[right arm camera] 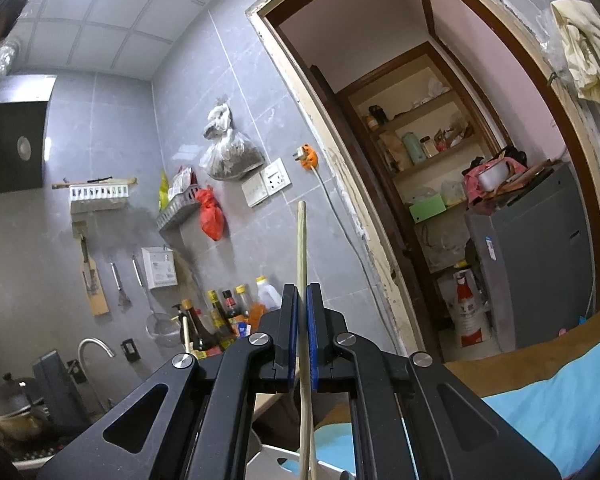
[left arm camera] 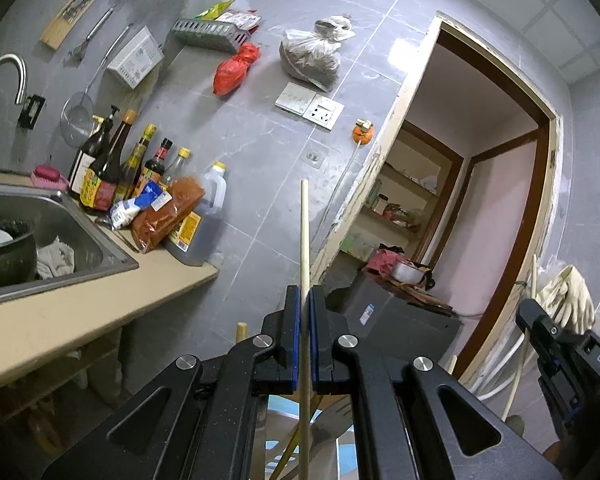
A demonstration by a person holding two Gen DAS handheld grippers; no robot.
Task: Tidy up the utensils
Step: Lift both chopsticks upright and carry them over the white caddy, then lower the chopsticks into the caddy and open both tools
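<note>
The left gripper (left arm camera: 304, 292) is clenched on a pale wooden chopstick (left arm camera: 304, 232), its blue-padded jaws pinching the shaft so that a long stretch rises well above the fingertips and the rest runs down between the arms toward the bottom of the view. The right gripper (right arm camera: 302, 292) is likewise clamped on a second chopstick (right arm camera: 301, 240), held nearly upright with its blunt end above the jaws and its lower part passing down out of view. In the left wrist view the right gripper appears at the far right edge, well apart from the left one. Both sticks are lifted into the air, pointing up at the grey tiled wall (left arm camera: 260, 140) rather than lying in any holder; beneath the right claw a white container (right arm camera: 268, 460) shows at the bottom edge, though what it is cannot be told. Beyond lie the steel sink (left arm camera: 60, 240) and a cluster of sauce bottles (left arm camera: 112, 168) on the counter. The risk from here, as I judge it, is pivoting: each stick is pinched at one narrow point, so a quick swing or a tap against a rim could twist it in the pads and send it slipping out or landing crooked.
</note>
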